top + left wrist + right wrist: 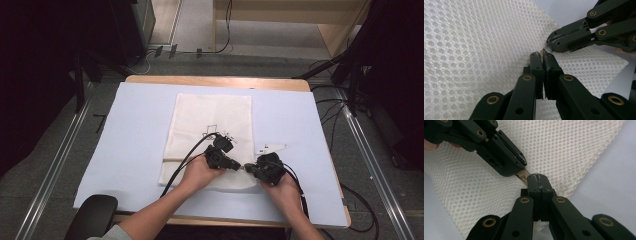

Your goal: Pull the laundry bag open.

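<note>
I see a white mesh bag (210, 135) lying flat on the pale blue sheet (135, 145) that covers the surface. The bag sits in the middle, and its near edge is right by my two hands.

My left gripper (239, 166) comes in from the left and my right gripper (247, 168) comes in from the right. Their tips meet nose to nose at the bag's near edge.

In the left gripper view, my left gripper (542, 55) has its jaws pressed together, with a thin tan strip (543, 50) poking out at the tips. It looks like part of the bag's zipper, but it is too small for me to be sure. The right gripper (549, 42) sits just beyond it, nearly touching.

In the right gripper view, my right gripper (537, 176) also has its jaws squeezed shut, and the tan strip (523, 175) runs from them to the left gripper (524, 163). Both sets of jaws seem to pinch that same little strip, one on each end.

A small white tag (270, 148) lies on the sheet just beside the bag's right edge, near my right hand (285, 189). My left hand (197, 175) rests on the bag.
</note>
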`<state>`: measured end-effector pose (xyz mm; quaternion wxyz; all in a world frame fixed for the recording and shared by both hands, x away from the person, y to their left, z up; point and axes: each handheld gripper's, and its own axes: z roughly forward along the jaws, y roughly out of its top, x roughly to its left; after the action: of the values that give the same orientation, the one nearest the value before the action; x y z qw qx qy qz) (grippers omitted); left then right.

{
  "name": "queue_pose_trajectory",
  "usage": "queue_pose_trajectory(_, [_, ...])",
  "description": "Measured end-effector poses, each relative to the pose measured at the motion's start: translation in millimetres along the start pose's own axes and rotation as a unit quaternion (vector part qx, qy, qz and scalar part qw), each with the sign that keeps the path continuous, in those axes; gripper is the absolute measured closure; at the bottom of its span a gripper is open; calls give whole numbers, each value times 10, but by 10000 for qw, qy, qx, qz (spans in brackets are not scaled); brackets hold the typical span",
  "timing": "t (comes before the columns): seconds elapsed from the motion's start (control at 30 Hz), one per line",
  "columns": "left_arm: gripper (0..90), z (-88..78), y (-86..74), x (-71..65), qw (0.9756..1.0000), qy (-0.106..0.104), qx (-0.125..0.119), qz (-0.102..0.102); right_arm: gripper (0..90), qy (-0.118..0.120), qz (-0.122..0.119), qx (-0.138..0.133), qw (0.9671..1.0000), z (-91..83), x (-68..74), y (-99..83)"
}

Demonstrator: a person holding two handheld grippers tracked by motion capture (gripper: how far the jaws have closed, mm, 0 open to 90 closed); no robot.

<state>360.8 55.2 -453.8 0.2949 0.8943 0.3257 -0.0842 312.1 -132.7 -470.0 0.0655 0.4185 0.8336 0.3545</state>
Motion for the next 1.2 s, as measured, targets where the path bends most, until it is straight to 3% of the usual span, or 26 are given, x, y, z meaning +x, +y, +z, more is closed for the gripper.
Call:
queue_pose_trajectory(0.03, [888, -5, 3, -10, 10000, 70, -3, 46, 900, -32, 24, 27, 10000, 0, 11, 5])
queue_pose_trajectory(0.33, [893, -24, 14, 36, 9999, -9, 127, 53, 900, -144, -117, -17, 9998, -1, 47, -17])
queue_pose_trajectory(0.43, [894, -35, 16, -23, 9995, 195, 125, 223, 900, -157, -111, -6, 9998, -3, 48, -16])
queue_pose_trajectory(0.57, [894, -40, 4, -5, 9996, 141, 195, 157, 900, -138, -103, 4, 9999, -2, 42, -14])
queue_pose_trajectory(0.7, [894, -40, 0, -59, 9987, 354, 197, 294, 900, -191, -130, 43, 9997, -4, 66, -7])
queue_pose_trajectory(0.77, [893, -48, 1, -46, 9988, 330, 213, 299, 900, -219, -117, 43, 9997, -1, 69, -2])
queue_pose_trajectory(0.83, [891, -47, 3, 11, 9998, 89, 175, -12, 900, -203, -97, 57, 9997, -2, 67, 0])
queue_pose_trajectory(1.07, [890, -38, -6, 61, 9998, -59, 162, -94, 900, -44, 256, 134, 9996, 11, -1, 58])
queue_pose_trajectory(1.2, [889, -36, -9, 63, 9998, -60, 96, -150, 900, -132, 49, 124, 9998, 28, 26, 77])
